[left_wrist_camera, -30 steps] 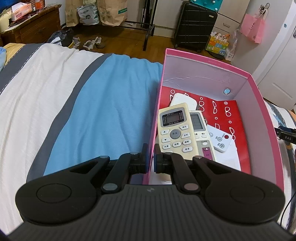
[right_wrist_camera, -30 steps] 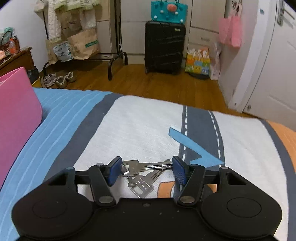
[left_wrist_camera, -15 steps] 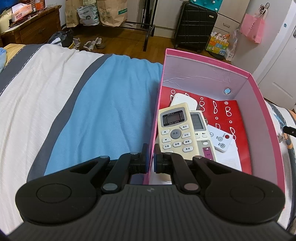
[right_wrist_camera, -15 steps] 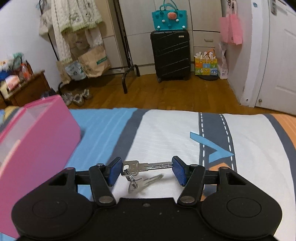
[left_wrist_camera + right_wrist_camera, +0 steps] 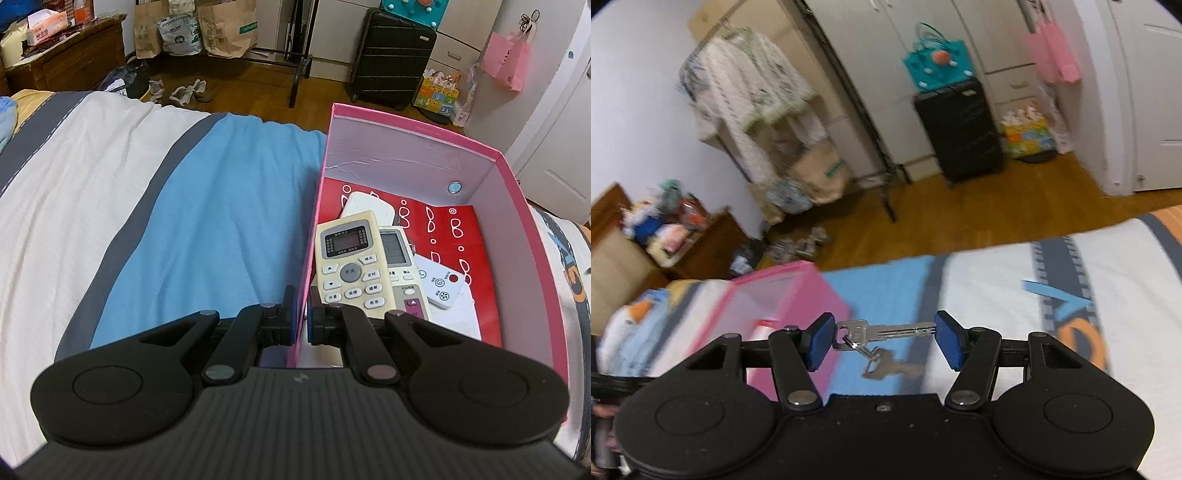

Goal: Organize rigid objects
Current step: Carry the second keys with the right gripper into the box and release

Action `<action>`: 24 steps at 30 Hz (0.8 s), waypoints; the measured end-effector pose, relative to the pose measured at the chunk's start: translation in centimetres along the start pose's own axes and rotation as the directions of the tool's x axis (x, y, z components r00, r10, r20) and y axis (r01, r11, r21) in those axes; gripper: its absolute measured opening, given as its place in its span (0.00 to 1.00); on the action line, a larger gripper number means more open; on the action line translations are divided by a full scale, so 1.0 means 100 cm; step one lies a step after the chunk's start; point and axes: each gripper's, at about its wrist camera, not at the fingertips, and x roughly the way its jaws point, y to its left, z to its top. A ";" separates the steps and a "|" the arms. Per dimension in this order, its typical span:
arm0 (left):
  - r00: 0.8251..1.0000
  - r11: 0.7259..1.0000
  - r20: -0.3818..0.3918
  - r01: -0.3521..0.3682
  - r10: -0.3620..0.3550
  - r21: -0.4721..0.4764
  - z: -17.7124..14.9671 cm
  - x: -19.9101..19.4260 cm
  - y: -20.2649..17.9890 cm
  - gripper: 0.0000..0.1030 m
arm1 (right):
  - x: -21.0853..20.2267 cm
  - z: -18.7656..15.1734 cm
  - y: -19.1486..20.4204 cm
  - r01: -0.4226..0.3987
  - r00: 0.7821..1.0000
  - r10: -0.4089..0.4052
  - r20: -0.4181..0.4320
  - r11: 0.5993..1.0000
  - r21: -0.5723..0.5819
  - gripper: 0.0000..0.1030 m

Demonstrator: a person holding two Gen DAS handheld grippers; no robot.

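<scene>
The right hand-held gripper [image 5: 884, 338] pinches the keys [image 5: 882, 332] end to end. The left hand-held gripper [image 5: 302, 320] clamps the pink box [image 5: 413, 155] wall. Release only above the box's open floor, clear of the 3 remotes [image 5: 352, 264].

Both grippers matte black plastic. Left gripper [image 5: 302, 319]: ribbed housing w/ small bolt-shaped logo at 12 o'clock of its top edge, two round lobes w/ recessed discs at 9 and 3, linkage arms w/ grey and brownish rivets, blue pads. Right gripper [image 5: 884, 341]: dusty speckled body, centre screw, silver rivets, ridged blue pads [image 5: 818, 341] on its fingers.
</scene>
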 end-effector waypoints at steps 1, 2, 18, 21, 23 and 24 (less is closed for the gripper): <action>1.000 1.000 0.000 -0.002 0.002 0.001 0.000 0.000 0.000 0.05 | -0.004 0.002 0.010 -0.031 0.999 0.031 0.006 0.999 -0.016 0.63; 1.000 1.000 0.001 -0.003 0.003 0.002 0.000 -0.001 0.000 0.05 | -0.007 0.004 0.021 -0.060 0.998 0.060 0.016 0.998 -0.035 0.63; 1.000 1.000 0.001 0.005 -0.005 0.003 0.000 0.001 0.000 0.05 | 0.047 -0.020 0.149 -0.260 0.962 0.231 -0.146 0.940 -0.221 0.63; 1.000 1.000 -0.003 0.008 -0.008 -0.001 0.001 0.003 0.001 0.05 | 0.064 -0.030 0.155 -0.257 0.958 0.222 -0.182 0.945 -0.200 0.63; 1.000 1.000 -0.002 0.011 -0.011 0.000 0.000 0.003 0.002 0.05 | 0.075 -0.034 0.163 -0.255 0.955 0.216 -0.201 0.948 -0.193 0.63; 1.000 1.000 -0.002 0.013 -0.013 -0.004 0.000 0.004 0.003 0.05 | 0.081 -0.036 0.165 -0.258 0.953 0.219 -0.209 0.949 -0.181 0.63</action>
